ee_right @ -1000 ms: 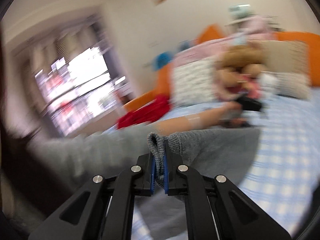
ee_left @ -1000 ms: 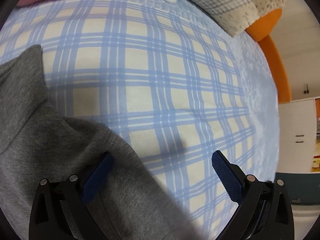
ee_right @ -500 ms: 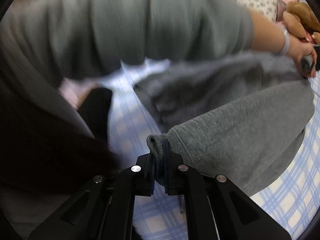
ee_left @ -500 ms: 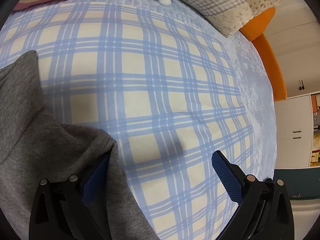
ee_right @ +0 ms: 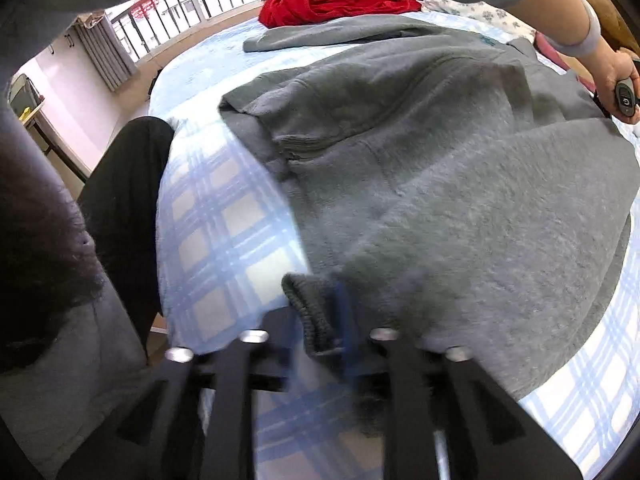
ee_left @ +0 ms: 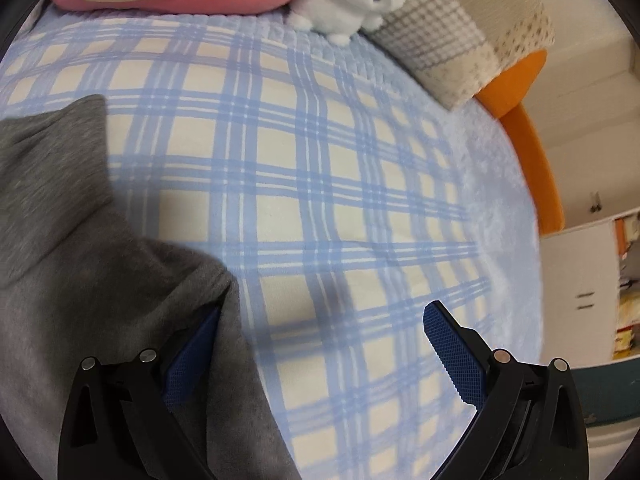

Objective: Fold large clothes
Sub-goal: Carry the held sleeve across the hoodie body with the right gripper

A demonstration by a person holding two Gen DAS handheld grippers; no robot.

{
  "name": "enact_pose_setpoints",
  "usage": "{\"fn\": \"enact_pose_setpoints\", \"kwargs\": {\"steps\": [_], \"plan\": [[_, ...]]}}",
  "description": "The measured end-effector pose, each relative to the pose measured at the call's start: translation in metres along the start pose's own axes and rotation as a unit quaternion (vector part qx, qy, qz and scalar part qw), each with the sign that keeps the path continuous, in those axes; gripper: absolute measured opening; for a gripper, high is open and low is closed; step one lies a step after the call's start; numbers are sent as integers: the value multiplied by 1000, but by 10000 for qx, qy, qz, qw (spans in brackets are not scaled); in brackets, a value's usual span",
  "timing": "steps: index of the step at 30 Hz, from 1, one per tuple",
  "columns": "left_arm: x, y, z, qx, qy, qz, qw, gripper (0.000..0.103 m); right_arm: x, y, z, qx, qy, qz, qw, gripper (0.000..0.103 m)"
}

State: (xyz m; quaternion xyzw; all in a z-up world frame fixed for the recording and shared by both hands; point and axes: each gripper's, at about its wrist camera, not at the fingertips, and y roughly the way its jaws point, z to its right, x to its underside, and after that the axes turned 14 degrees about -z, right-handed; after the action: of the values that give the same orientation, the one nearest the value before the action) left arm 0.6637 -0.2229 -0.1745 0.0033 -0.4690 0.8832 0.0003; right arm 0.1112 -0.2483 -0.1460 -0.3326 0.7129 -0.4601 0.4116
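Our grey sweatshirt (ee_right: 460, 184) lies rumpled on the plaid bed (ee_left: 320, 200), sleeve folded across. Right gripper (ee_right: 320, 320) has just been opening, cuff (ee_right: 308, 304) loose between its fingers; it was pinched before. Left gripper (ee_left: 320, 316) gapes wide.

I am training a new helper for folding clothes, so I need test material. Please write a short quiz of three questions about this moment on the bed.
1. True or false: the left gripper is shut on the grey sweatshirt.
2. In the right wrist view, what lies on the bed beyond the sweatshirt? A) a red garment B) a green towel C) a black shoe
3. Which part of the sweatshirt lies between the fingers of the right gripper?

Key
1. False: its jaws stand wide apart.
2. A
3. The ribbed cuff; the jaws have just been opening around it.
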Motion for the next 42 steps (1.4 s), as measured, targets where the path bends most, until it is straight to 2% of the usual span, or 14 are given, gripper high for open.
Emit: {"fn": "enact_pose_setpoints", "kwargs": {"steps": [1, 2, 6, 11, 12, 13, 16, 23, 29, 34, 36, 37, 38, 42], "plan": [[6, -12, 0, 156, -24, 67, 9999, 100, 4, -9, -9, 158, -13, 151, 9998, 94], [11, -22, 0, 252, -4, 124, 9996, 100, 5, -13, -13, 298, -33, 250, 9992, 98], [50, -78, 16, 491, 447, 356, 9972, 100, 13, -34, -23, 173, 220, 476, 9985, 97], [104, -85, 29, 1104, 943, -196, 9892, 100, 25, -78, -16, 366, 799, 1288, 9878, 95], [116, -76, 29, 1210, 1026, -348, 9867, 100, 23, -80, -13, 385, 881, 1380, 9858, 86], [122, -67, 28, 1250, 1060, -443, 9855, 100, 24, -84, -5, 480, 1086, 1485, 9818, 65], [133, -38, 21, 1322, 1023, -610, 9840, 100, 17, -75, 16, 983, 1530, 1403, 9733, 41], [116, 8, -13, 1725, 541, -421, 9826, 100, 16, -27, 60, 1520, 1942, 699, 9666, 32], [109, 17, 2, 1354, 877, -446, 9859, 100, 23, -6, 81, 1461, 2250, 520, 9619, 30], [125, -11, 8, 1463, 1013, -208, 9838, 100, 15, -11, 72, 1523, 2174, 475, 9630, 34], [141, -40, 4, 1665, 1133, -24, 9795, 100, 13, -21, 69, 1455, 2189, 530, 9634, 47], [152, -58, -3, 1753, 1169, 84, 9775, 100, 12, -26, 66, 1422, 2184, 585, 9637, 59], [162, -72, -9, 1838, 1200, 166, 9755, 100, 7, -32, 61, 1464, 2131, 670, 9637, 63], [219, -150, -82, 1986, 1080, 536, 9726, 100, -14, -48, 49, 1602, 1897, 776, 9656, 66]]}}
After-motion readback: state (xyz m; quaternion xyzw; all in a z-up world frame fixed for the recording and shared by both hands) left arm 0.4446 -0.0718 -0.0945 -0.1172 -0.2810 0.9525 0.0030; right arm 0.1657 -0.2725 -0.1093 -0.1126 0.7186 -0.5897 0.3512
